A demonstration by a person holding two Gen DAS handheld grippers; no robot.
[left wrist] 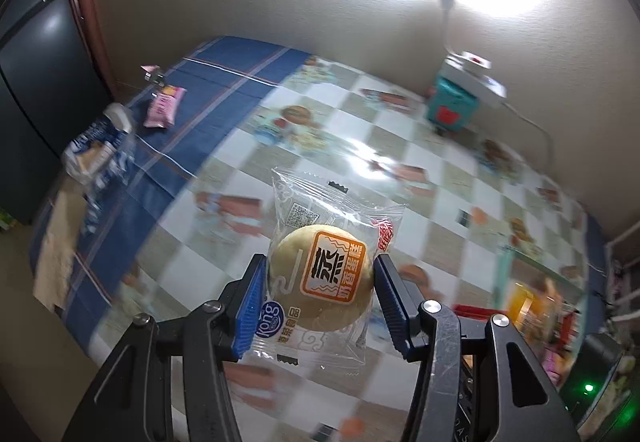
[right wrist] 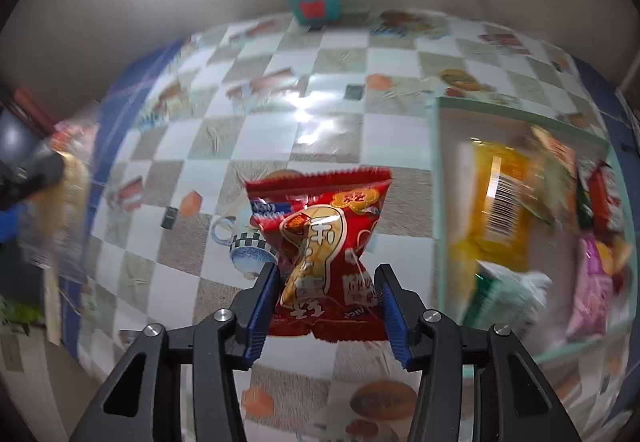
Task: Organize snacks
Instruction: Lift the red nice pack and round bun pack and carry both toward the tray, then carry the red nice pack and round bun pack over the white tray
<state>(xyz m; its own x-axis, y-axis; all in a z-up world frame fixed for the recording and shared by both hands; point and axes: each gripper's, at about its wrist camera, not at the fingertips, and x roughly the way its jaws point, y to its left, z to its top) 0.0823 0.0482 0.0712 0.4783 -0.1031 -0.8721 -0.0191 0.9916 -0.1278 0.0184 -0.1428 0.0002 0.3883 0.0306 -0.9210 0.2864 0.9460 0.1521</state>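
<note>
a: left view. what does the left gripper (left wrist: 320, 292) carry?
b: a round steamed cake in a clear wrapper (left wrist: 320, 274), clamped between the blue pads (left wrist: 251, 312) and held above the checked tablecloth (left wrist: 400, 146).
a: and further back?
b: a pink snack packet (left wrist: 164, 107) and a blue-white bag (left wrist: 100, 146) lie on the blue cloth (left wrist: 216, 82) at far left; a teal box (left wrist: 452, 108) stands by the wall.
a: right view. the right gripper (right wrist: 326, 296)?
b: pinched onto a red snack packet (right wrist: 320, 242), creasing its middle, lifted over the tablecloth.
a: at right?
b: a pale green tray (right wrist: 520, 114) holding blurred snack packs, among them a yellow pack (right wrist: 500, 202).
</note>
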